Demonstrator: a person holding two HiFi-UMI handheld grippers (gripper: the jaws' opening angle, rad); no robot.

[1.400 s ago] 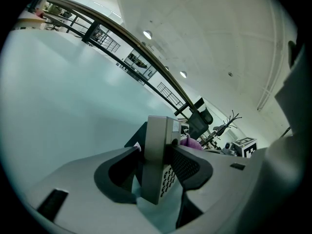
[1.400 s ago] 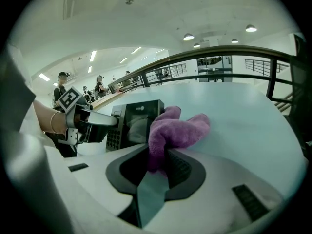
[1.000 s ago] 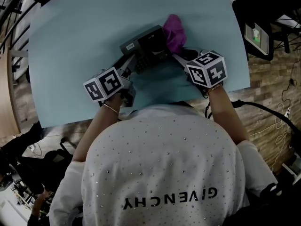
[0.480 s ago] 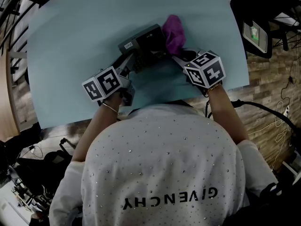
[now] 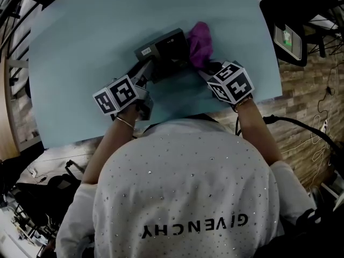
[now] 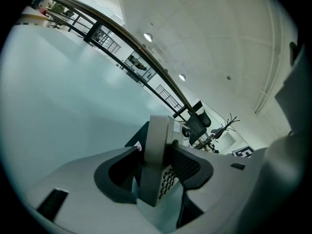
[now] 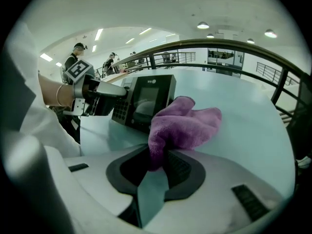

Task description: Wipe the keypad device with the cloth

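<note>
Bench (image 5: 80, 47) surface, pale blue-green, fills most of the head view, and the person's white studded shirt (image 5: 188, 198) covers its near edge. Near the middle of the bench is the keypad device (image 5: 164, 47), a dark grey box with a small pale label on the side that faces up and left in the head view. Just right of it, touching its end, bunches the purple cloth (image 5: 200, 41), soft and plush.

The left claw (image 5: 146, 71) grips the device by its near left end. Its own view shows the pads on either side of the grey casing (image 6: 157, 140), one against the rows of small dark keys, the jaws having just eased slightly wider. The right claw (image 5: 207, 69) is clamped on a fold of the cloth (image 7: 183, 126), which rises from between the pads (image 7: 178, 165) and flops against the device.

Only the right gripper view shows the device's front (image 7: 146, 101): a dark glossy screen with the keypad to its left, tilted up off the bench. The same view catches the left claw (image 7: 114, 94) holding it from the far side.
</note>
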